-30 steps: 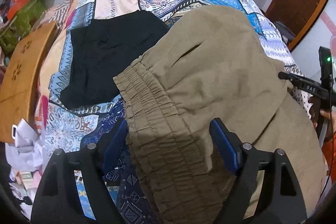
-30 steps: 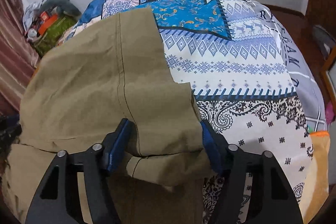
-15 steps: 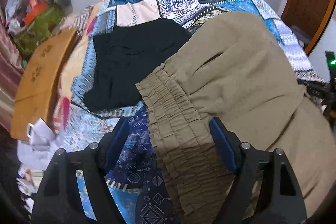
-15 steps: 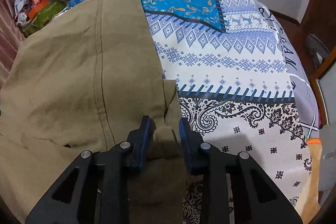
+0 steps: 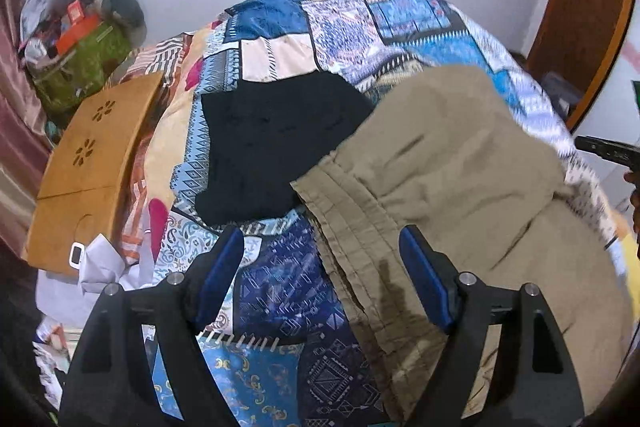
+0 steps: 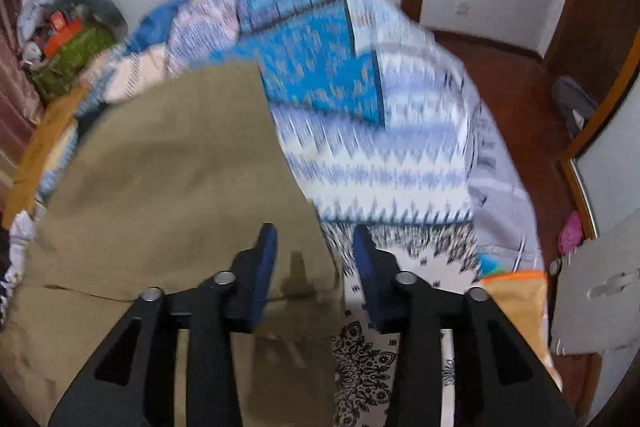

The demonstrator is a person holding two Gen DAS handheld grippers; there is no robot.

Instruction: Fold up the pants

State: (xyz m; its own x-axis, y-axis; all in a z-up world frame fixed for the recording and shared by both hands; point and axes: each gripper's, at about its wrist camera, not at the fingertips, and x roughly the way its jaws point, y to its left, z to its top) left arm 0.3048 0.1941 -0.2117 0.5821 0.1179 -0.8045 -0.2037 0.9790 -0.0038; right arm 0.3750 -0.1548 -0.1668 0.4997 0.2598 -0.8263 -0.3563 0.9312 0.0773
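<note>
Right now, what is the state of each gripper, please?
Left gripper: open, holding nothing, above the khaki pants waistband.
Right gripper: open, holding nothing, over the pants' edge.

Matt cloth on show, all of it.
Khaki woven cotton pants (image 5: 460, 187) with puckered waistband; smooth printed patchwork bedcover (image 5: 280, 291); matt tan wooden board (image 5: 92, 163).

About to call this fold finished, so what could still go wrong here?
1. The pants touch the black garment; a careless next grab could catch both.
2. Both tongs, left and right, are open, so nothing pins the fold; it may spring back.
3. The right view is blurred, so edge alignment is hard to judge.
</note>
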